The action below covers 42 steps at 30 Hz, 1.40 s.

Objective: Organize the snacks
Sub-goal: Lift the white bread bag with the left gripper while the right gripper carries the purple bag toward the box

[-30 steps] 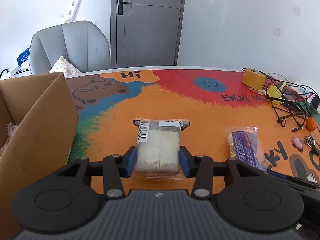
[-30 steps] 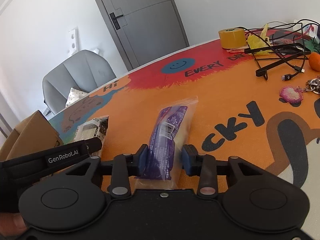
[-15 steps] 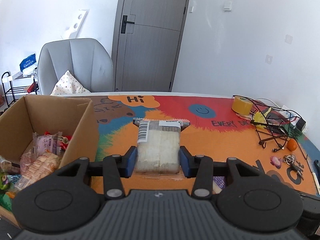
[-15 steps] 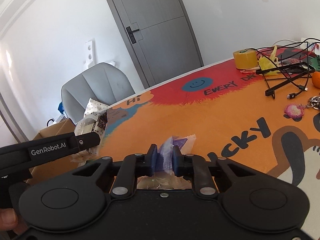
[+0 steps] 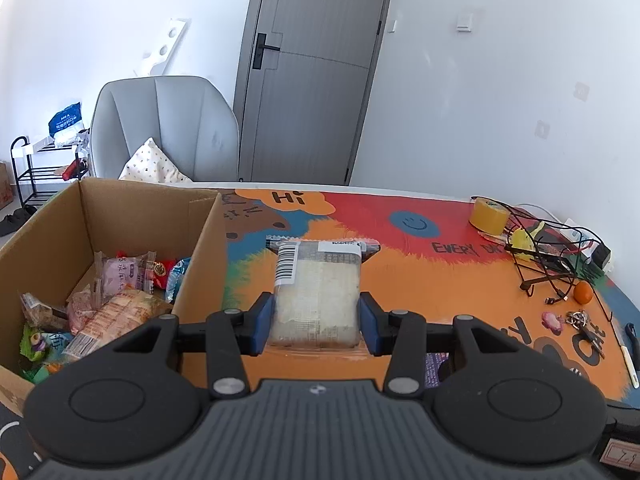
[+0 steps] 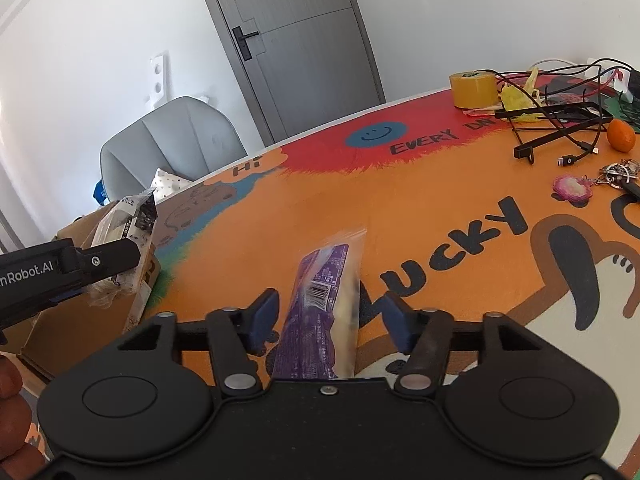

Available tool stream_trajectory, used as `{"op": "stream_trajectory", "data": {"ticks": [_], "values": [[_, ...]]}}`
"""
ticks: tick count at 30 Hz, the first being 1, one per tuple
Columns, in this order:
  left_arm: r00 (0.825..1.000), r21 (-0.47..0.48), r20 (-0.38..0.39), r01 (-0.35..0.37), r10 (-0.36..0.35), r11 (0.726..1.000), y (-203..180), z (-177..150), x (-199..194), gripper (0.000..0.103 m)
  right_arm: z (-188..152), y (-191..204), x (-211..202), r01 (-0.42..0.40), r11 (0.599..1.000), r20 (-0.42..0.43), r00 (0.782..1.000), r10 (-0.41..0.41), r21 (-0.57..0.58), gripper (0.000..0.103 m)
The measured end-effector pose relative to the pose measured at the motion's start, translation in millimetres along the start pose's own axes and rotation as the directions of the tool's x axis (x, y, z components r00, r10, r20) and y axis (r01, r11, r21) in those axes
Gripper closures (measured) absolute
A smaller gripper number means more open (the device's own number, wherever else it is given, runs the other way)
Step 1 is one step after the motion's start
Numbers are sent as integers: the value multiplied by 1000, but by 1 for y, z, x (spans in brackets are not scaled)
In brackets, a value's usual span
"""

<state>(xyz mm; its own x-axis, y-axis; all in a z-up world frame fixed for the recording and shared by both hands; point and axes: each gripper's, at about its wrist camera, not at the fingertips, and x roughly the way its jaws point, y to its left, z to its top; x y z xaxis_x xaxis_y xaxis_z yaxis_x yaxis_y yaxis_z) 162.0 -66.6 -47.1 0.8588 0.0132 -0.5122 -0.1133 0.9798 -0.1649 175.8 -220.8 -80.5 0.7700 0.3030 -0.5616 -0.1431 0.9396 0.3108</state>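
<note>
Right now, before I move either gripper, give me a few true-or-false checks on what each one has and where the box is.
1. The left gripper is shut on the pale cracker pack. True.
2. The right gripper is clamped on the purple snack packet. False: its jaws stand apart with a gap on either side of the packet, which lies on the table between them.
3. The cardboard box is empty. False: several wrapped snacks lie inside.
4. In the left wrist view, the box is to the left of the held pack. True.
5. The roll of yellow tape is inside the box. False: it stands on the far side of the table.
</note>
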Motion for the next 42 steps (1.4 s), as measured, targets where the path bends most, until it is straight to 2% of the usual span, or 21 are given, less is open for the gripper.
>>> {"op": "stream_trajectory", "data": {"ticks": [4,8,9,10,12,15,22,29,36,42], "values": [[1000,3,0,1,-1,1000,2,-2,2,59,-5,10,13,38,998,-20,999,-39,-44,37],[1000,6,-2,7,-7,1000,1,-4,4,59,-9,16,25,49,996,-41,998,-52,-73,38],[1000,6,-4,8,-8,1000,2,-4,4,59,-11,17,26,57,995,-34,998,-60,-84,42],[1000,3,-7,9,-9,1000,1,-4,5,59,-12,19,26,68,993,-26,997,-70,-98,57],[1000,2,-11,10,-10,1000,1,-5,7,59,-11,17,25,56,994,-23,998,-58,-92,65],[1000,1,-10,10,-10,1000,2,-4,7,59,-9,10,21,35,998,-13,999,-36,-48,70],[1000,-1,4,8,-8,1000,0,-3,0,59,1,5,1,16,1000,50,999,-15,-10,72],[999,-12,51,4,-3,1000,6,7,-21,59,13,12,-19,-19,1000,106,994,20,-11,72],[994,-46,99,-34,38,998,32,19,-42,59,24,38,-34,-81,996,153,984,87,-46,72],[989,-99,118,-82,93,992,65,24,-52,59,30,64,-30,-123,989,152,979,134,-80,72]]}}
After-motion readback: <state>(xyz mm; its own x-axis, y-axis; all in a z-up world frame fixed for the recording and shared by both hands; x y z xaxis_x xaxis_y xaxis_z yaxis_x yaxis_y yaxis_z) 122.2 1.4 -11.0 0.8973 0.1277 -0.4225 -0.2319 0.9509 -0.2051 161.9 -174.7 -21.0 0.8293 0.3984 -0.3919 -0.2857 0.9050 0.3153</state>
